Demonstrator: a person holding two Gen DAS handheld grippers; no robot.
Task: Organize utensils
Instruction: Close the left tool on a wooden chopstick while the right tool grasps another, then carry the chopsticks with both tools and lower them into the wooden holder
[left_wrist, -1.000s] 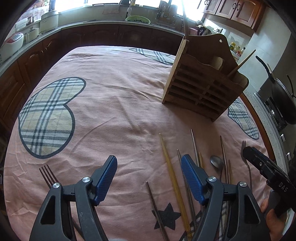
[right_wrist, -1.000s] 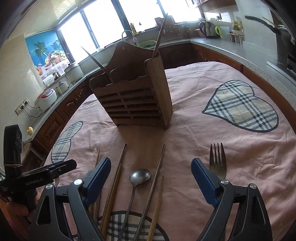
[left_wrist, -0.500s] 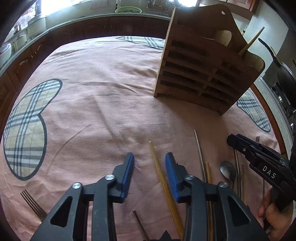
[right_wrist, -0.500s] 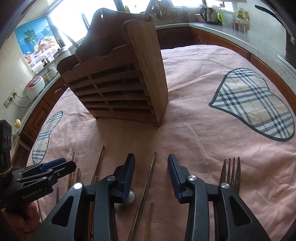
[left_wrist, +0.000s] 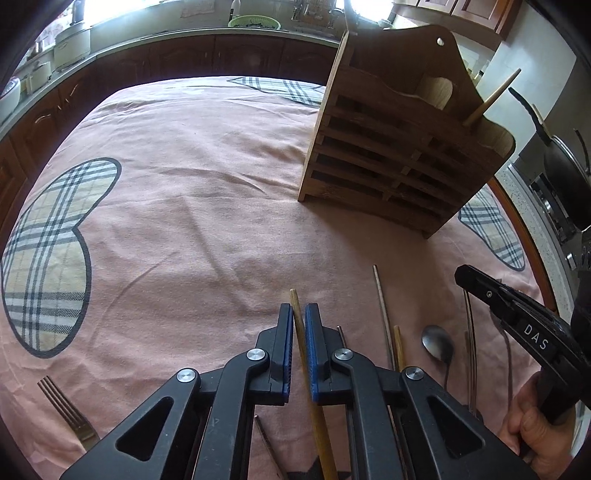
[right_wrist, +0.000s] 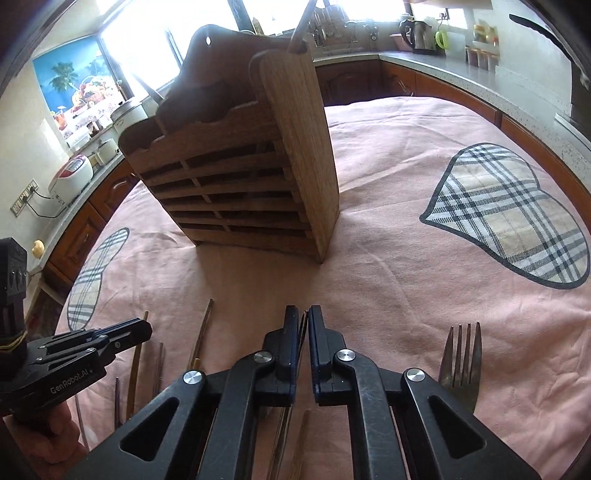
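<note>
Chopsticks, forks and a spoon lie scattered on the near part of the pink tablecloth, and I have a gripper on one stick with each hand. My left gripper has its blue pads nearly together around a light wooden chopstick; the stick's tip pokes out just beyond the fingers and its shaft runs back under the gripper toward me. My right gripper is closed just as narrowly on a dark chopstick, a thin sliver of which shows between the pads (whether it is off the cloth I cannot tell).

To the right of the light stick, in the left view, lie a thin metal chopstick, a short wooden stick and a spoon with its bowl pointing away from me. A fork lies alone at the near left edge. In the right view another fork rests just right of my right gripper, tines pointing away, and more sticks lie to its left.

The wooden holder stands upright at the far side of the cloth, well apart from the loose pieces, with a wooden stick leaning out of its right compartment. Plaid heart patches mark the cloth on both sides.
</note>
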